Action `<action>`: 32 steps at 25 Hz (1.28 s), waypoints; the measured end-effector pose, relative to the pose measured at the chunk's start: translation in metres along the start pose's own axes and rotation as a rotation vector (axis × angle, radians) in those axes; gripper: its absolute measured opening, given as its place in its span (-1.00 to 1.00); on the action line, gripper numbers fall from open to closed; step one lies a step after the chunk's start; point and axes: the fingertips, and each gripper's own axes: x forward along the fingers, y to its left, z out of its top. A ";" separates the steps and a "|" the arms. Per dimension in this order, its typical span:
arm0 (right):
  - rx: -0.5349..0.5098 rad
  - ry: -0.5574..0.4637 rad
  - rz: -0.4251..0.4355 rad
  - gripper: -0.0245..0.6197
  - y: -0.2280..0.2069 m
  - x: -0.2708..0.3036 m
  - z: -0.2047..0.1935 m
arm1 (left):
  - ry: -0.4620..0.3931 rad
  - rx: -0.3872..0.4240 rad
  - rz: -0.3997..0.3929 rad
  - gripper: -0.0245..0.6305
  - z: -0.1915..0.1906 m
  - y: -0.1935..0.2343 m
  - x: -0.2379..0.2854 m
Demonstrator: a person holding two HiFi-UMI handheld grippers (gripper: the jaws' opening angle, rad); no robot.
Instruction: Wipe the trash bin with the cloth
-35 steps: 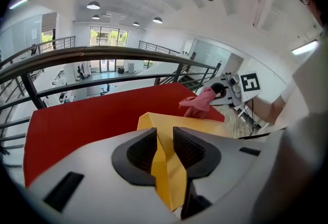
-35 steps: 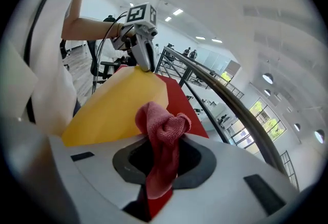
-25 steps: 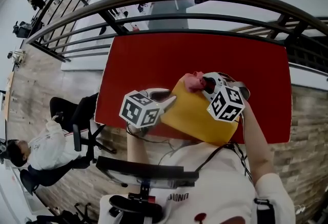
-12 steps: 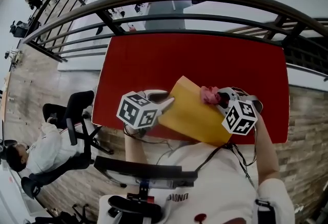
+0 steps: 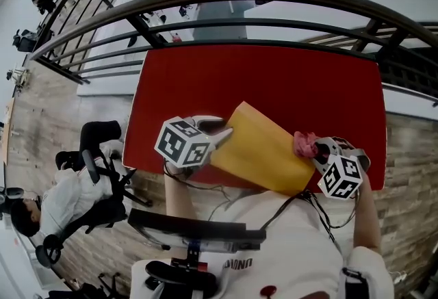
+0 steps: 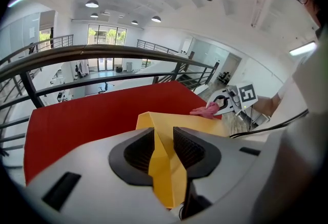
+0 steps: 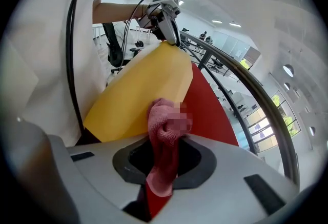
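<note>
Pink cloth (image 5: 304, 144) wiped rightward, trash bin (image 5: 263, 150) clamped

a yellow trash bin (image 5: 260, 150) lies at the near edge of the red desk (image 5: 260, 79). the left hand-held gripper (image 5: 220, 131) meets its left edge. the right hand-held gripper (image 5: 316, 150) holds a pink cloth (image 5: 303, 142) against the bin's right end.

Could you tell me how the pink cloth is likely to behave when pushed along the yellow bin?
Probably floppy: the cloth bunches above the fingers of the right gripper and hangs limp below. Likely light, since a pinch holds it. Its textured surface should drag, not slip, on the bin.
</note>
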 end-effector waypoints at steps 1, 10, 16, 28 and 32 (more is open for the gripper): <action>0.003 0.001 0.002 -0.73 0.002 -0.002 -0.002 | 0.008 0.005 0.002 -0.62 0.002 0.002 0.002; -0.013 -0.010 -0.017 -0.73 -0.012 -0.006 -0.004 | 0.005 -0.020 -0.009 -0.63 0.013 0.005 0.013; -0.039 -0.167 -0.126 -0.73 -0.066 0.010 0.066 | 0.003 -0.030 0.010 -0.63 0.000 0.001 0.002; -0.147 -0.279 -0.014 -0.73 -0.080 0.077 0.162 | -0.021 -0.083 0.034 -0.64 -0.019 -0.003 -0.006; -0.167 -0.255 0.028 -0.73 -0.068 0.077 0.153 | -0.023 -0.114 0.014 -0.64 -0.027 -0.003 -0.010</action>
